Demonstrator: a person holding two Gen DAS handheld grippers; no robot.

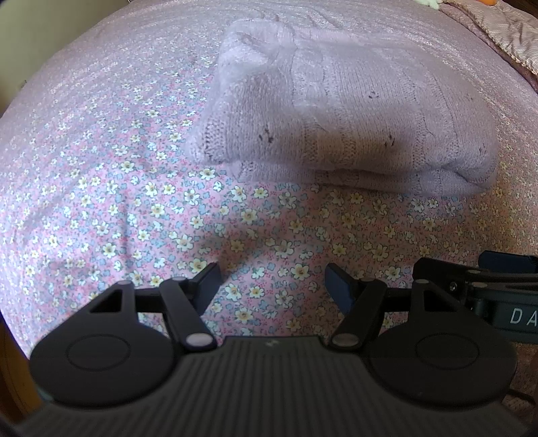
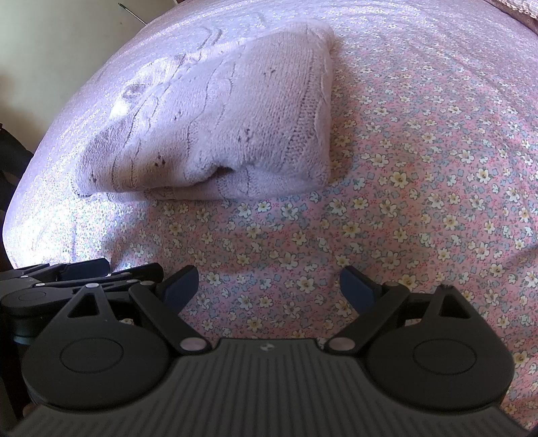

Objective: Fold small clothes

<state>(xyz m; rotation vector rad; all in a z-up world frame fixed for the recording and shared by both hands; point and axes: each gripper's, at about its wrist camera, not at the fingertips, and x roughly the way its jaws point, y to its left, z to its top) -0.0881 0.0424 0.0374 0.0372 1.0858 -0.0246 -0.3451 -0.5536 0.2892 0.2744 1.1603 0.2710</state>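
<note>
No box, basket or drawer shows in either view; the only thing bearing anything is the bed, spread with a pink floral sheet (image 1: 134, 188), and on it lies one lilac knit sweater (image 1: 339, 124), folded into a thick, layered bundle. In the left wrist view the sweater fills the upper centre and right of the frame, its stacked edges facing the camera; in the right wrist view the same sweater (image 2: 218, 127) sits in the upper left, with bare sheet (image 2: 420, 168) across the right half.

The left gripper (image 1: 273, 285) sits at the bottom centre of its frame with its jaws spread wide and only flowered fabric showing between them. It holds nothing and is well apart from the sweater (whether its fingertips brush the sheet is hard to judge from this angle). The right gripper (image 2: 269, 289) is likewise spread wide and empty, low in its frame, short of the sweater's near edge. Each gripper appears at the edge of the other's view, so the two are close side by side.

A quilted cover (image 1: 504, 30) lies at the upper right of the left wrist view.
</note>
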